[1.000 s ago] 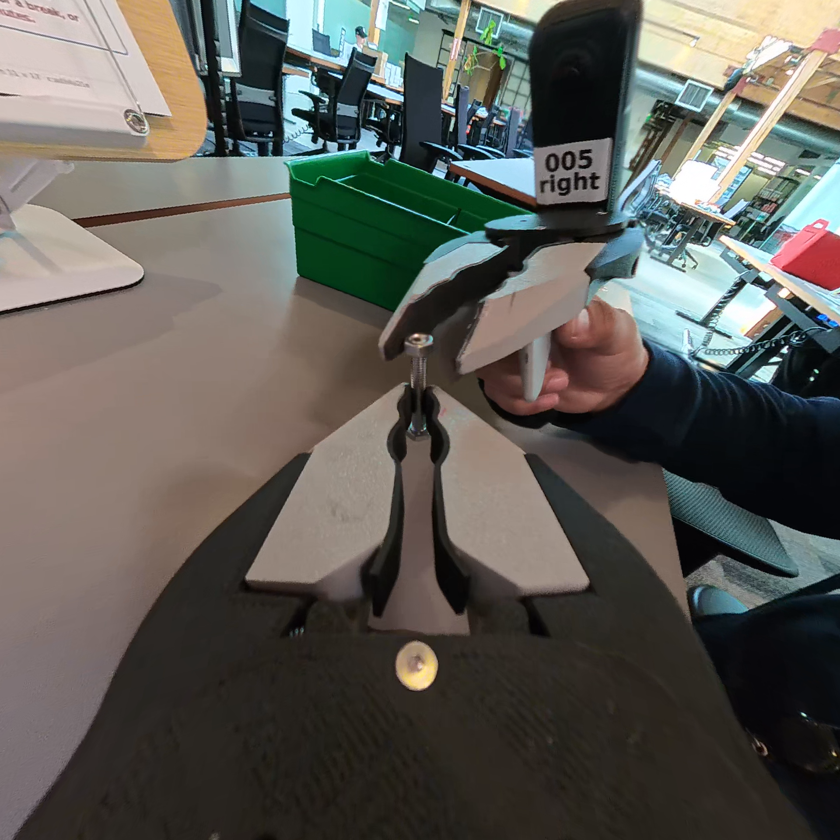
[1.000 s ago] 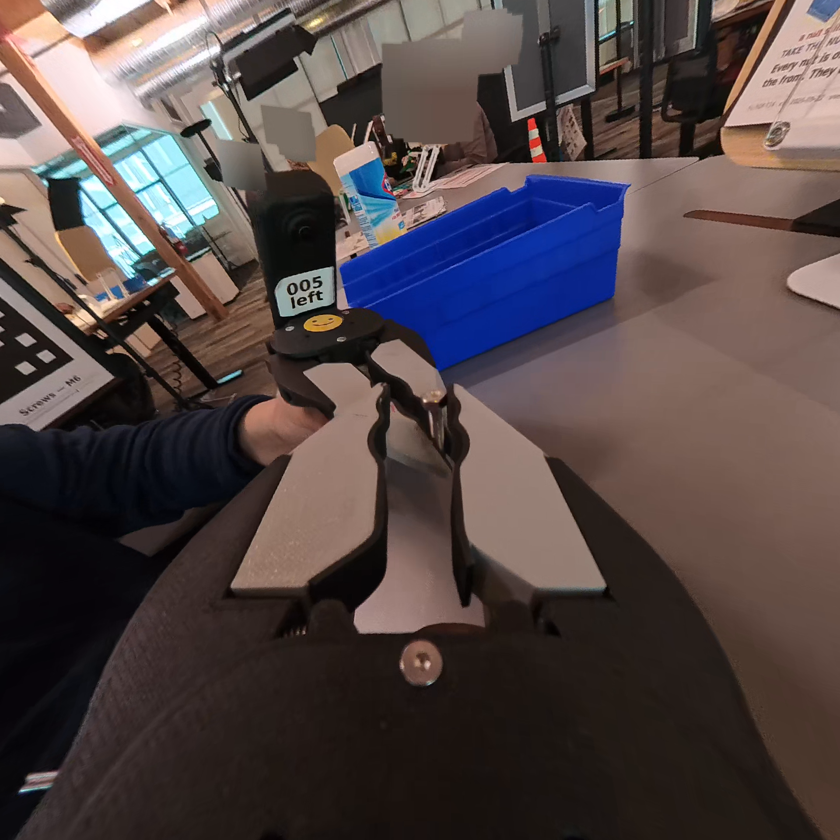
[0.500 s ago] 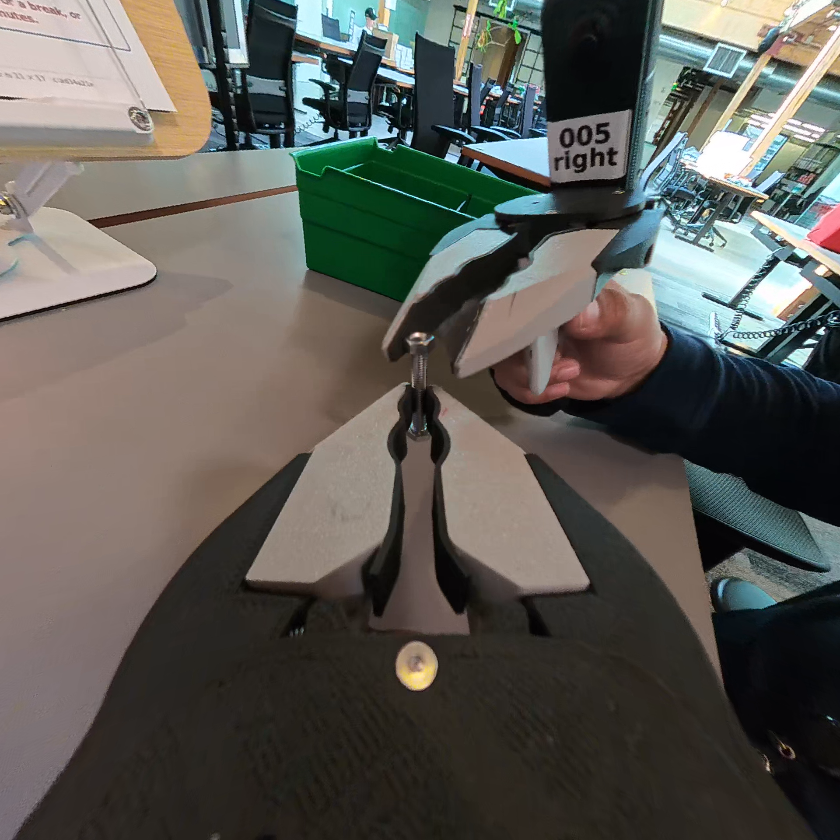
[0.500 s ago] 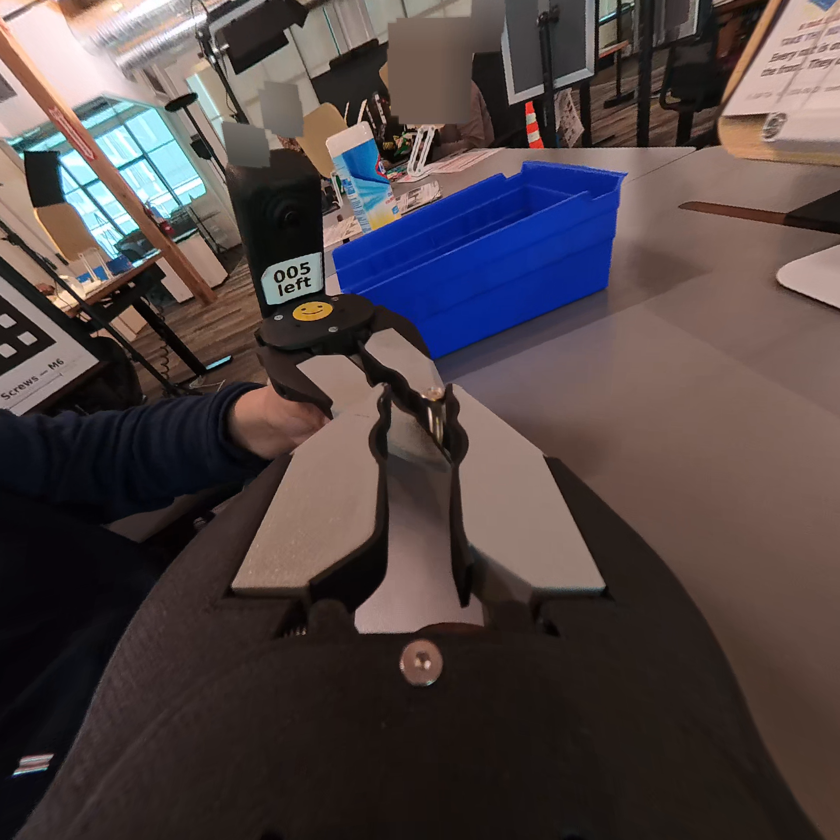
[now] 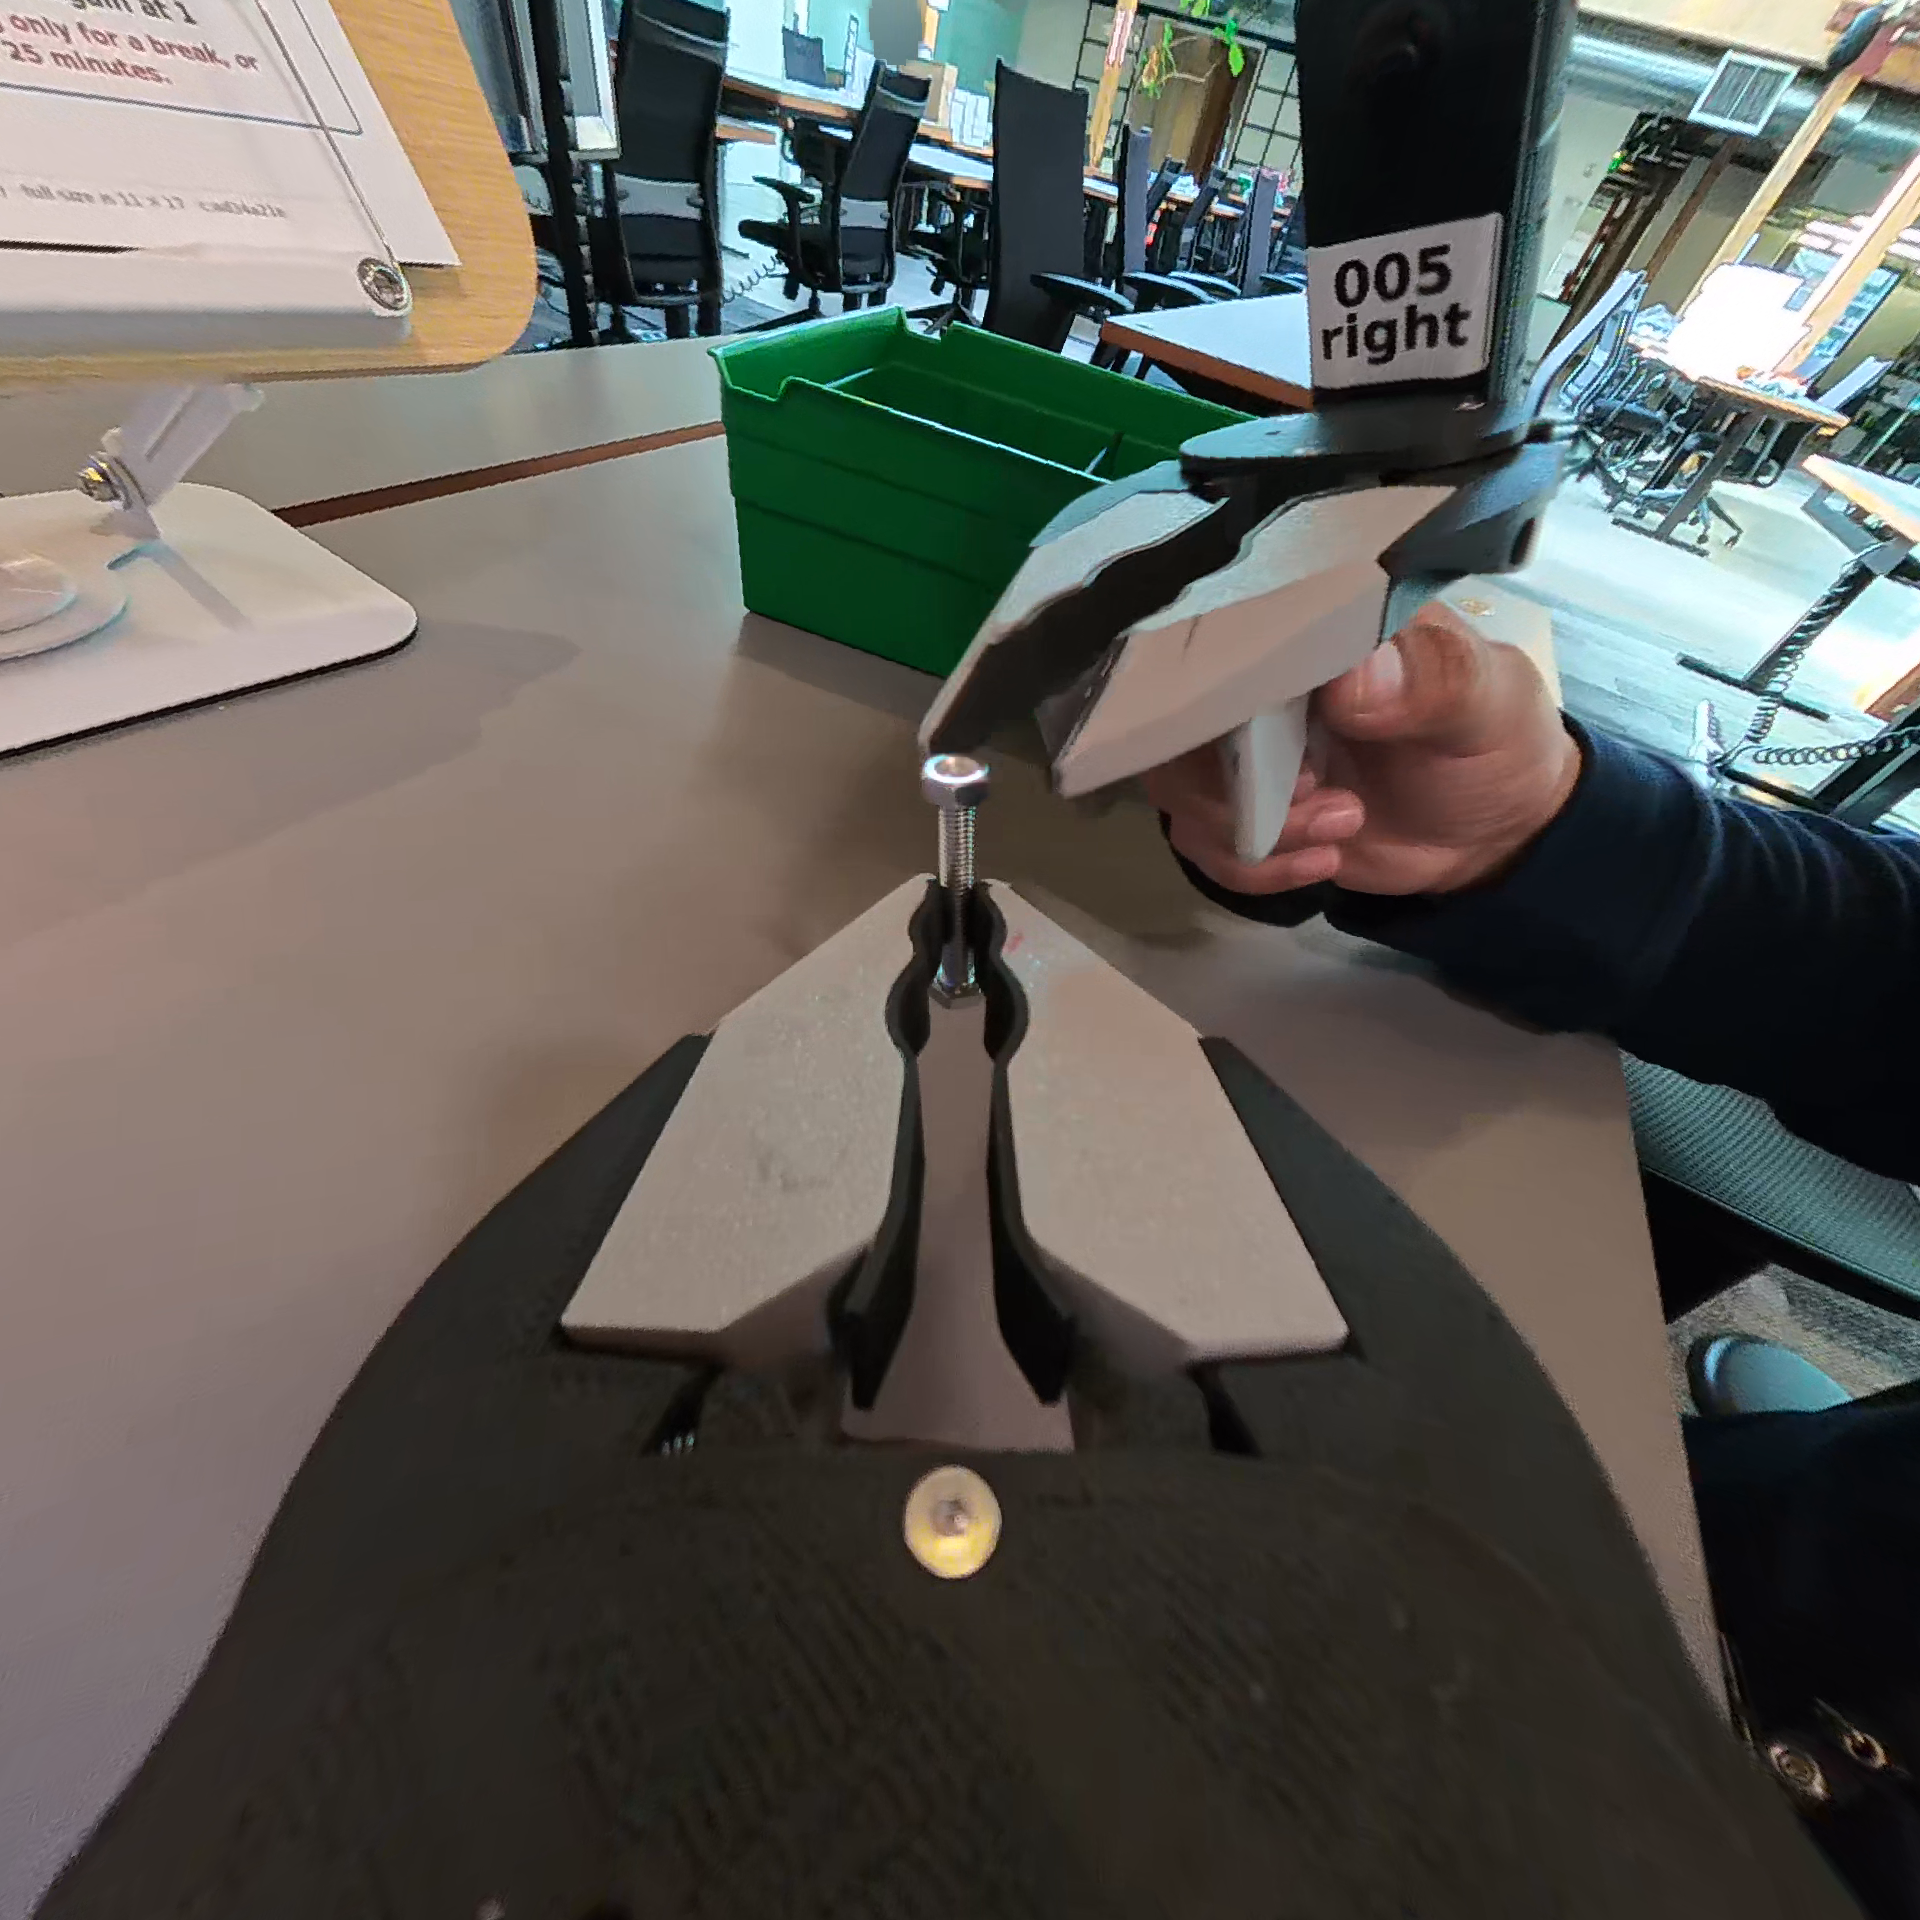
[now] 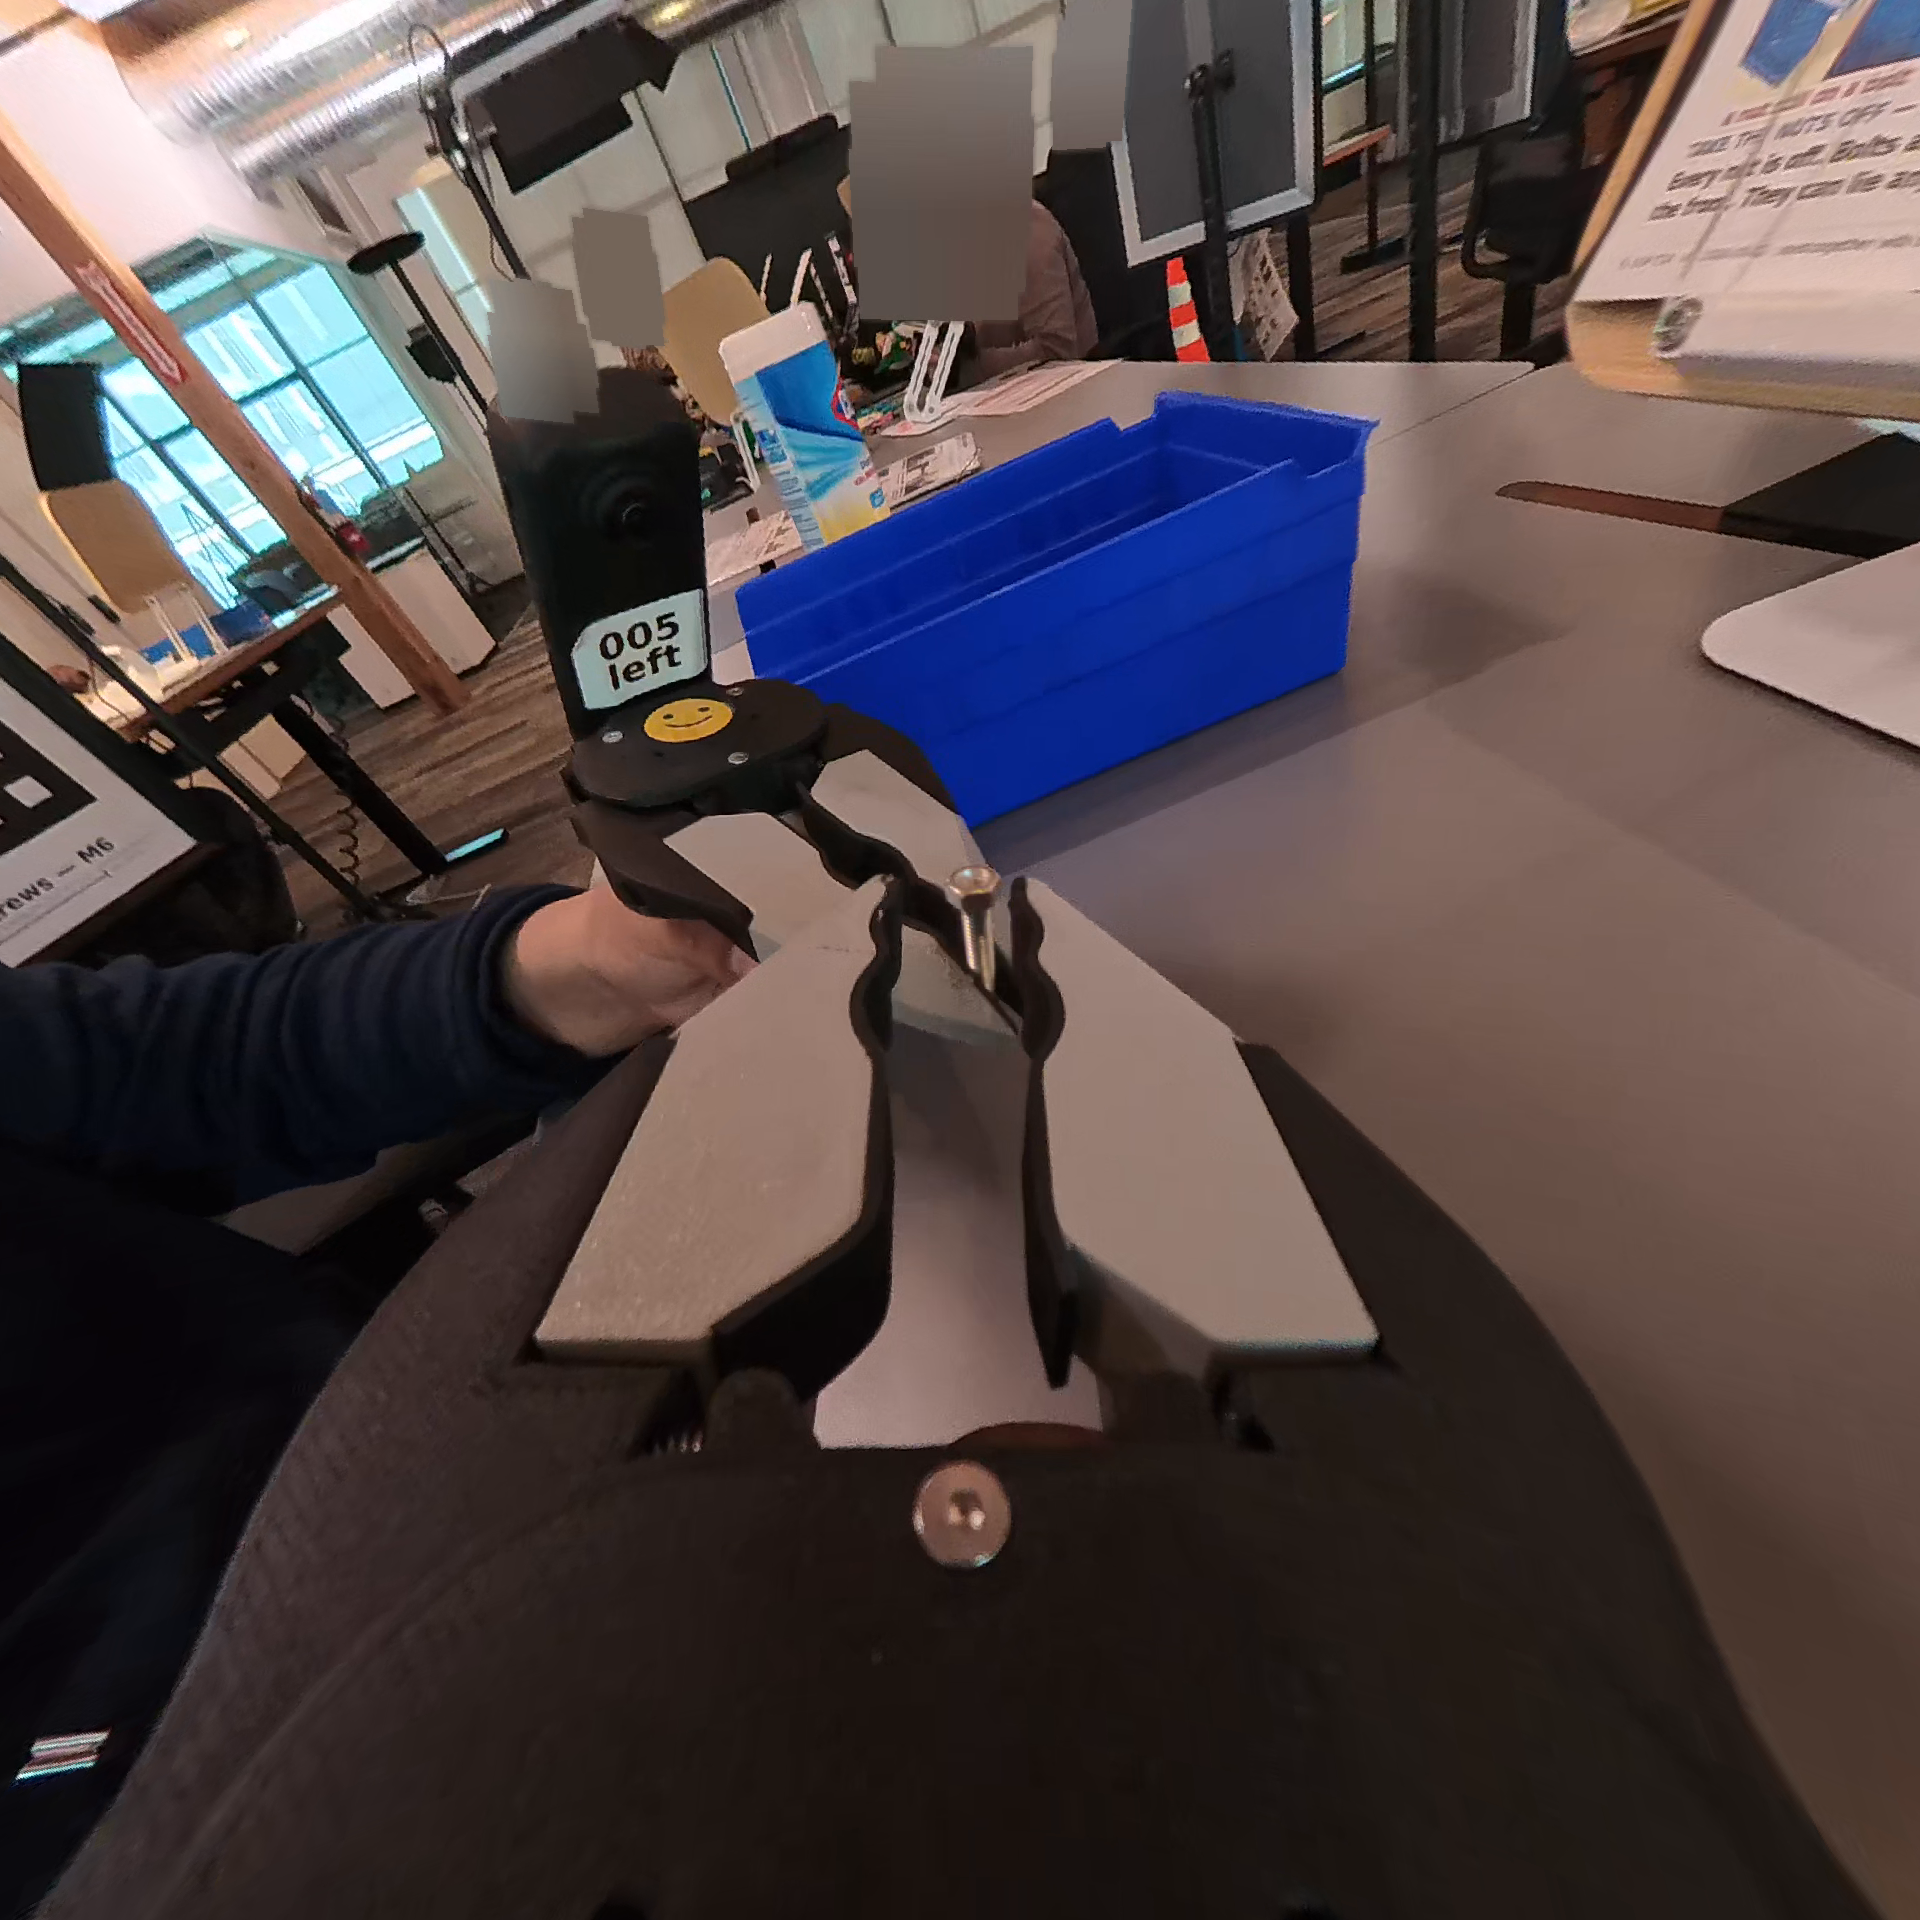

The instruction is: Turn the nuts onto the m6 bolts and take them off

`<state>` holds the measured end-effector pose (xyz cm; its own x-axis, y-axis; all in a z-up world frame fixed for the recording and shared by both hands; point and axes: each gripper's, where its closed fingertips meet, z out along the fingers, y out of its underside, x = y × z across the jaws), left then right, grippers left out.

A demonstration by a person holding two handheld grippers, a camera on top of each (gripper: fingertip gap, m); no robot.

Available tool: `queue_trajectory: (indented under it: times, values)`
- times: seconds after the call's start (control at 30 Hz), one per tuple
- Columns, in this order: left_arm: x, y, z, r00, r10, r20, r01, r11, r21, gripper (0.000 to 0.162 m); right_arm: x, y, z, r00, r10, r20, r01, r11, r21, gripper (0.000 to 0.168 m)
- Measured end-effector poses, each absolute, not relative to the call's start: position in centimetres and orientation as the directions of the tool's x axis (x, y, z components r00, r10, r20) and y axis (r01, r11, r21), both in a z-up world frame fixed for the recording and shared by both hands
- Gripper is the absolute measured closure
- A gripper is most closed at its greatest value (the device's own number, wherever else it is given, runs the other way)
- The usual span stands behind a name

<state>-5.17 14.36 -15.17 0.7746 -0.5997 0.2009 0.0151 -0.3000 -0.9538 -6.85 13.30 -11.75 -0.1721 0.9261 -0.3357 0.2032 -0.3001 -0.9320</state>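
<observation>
Right gripper point(image 5: 997, 727) backing off nut point(image 5: 954, 777), fingers now parted, empty, just above it. Left gripper point(image 5: 954, 914) pinching bolt point(image 5: 956, 862) upright, nut sitting at top end. Re-grip squarely on flats, keeping bolt steady, turning in short strokes.

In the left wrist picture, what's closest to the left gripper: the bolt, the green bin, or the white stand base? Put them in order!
Measured from the left gripper:
1. Bolt: clamped upright between its fingers.
2. Green bin: on the table ahead, slightly right.
3. White stand base: far left. It may be about as far as the bin, too close to call.
</observation>
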Motion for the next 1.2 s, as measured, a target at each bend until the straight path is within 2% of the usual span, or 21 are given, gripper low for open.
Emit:
queue_trajectory:
  times: [0.4,0.7,0.83,1.2]
  values:
    - [-5.0,14.4,-15.3,0.773,-0.601,0.202,0.014,-0.303,-0.953,0.159,-6.9,13.8,-11.6,-0.156,0.923,-0.353,0.197,-0.321,-0.926,0.147]
    - [-4.6,14.3,-15.4,0.768,-0.608,0.200,0.005,-0.307,-0.952,0.159,-8.1,12.7,-12.5,-0.159,0.927,-0.338,0.227,-0.299,-0.927,0.151]
    - [-4.2,14.2,-15.3,0.757,-0.622,0.199,0.002,-0.302,-0.953,0.159,-8.5,12.7,-12.7,-0.164,0.918,-0.362,0.223,-0.323,-0.920,0.161]
    - [-4.1,14.3,-15.2,0.743,-0.626,0.237,0.036,-0.316,-0.948,0.159,-8.5,12.8,-12.6,-0.179,0.899,-0.399,0.217,-0.359,-0.908,0.161]
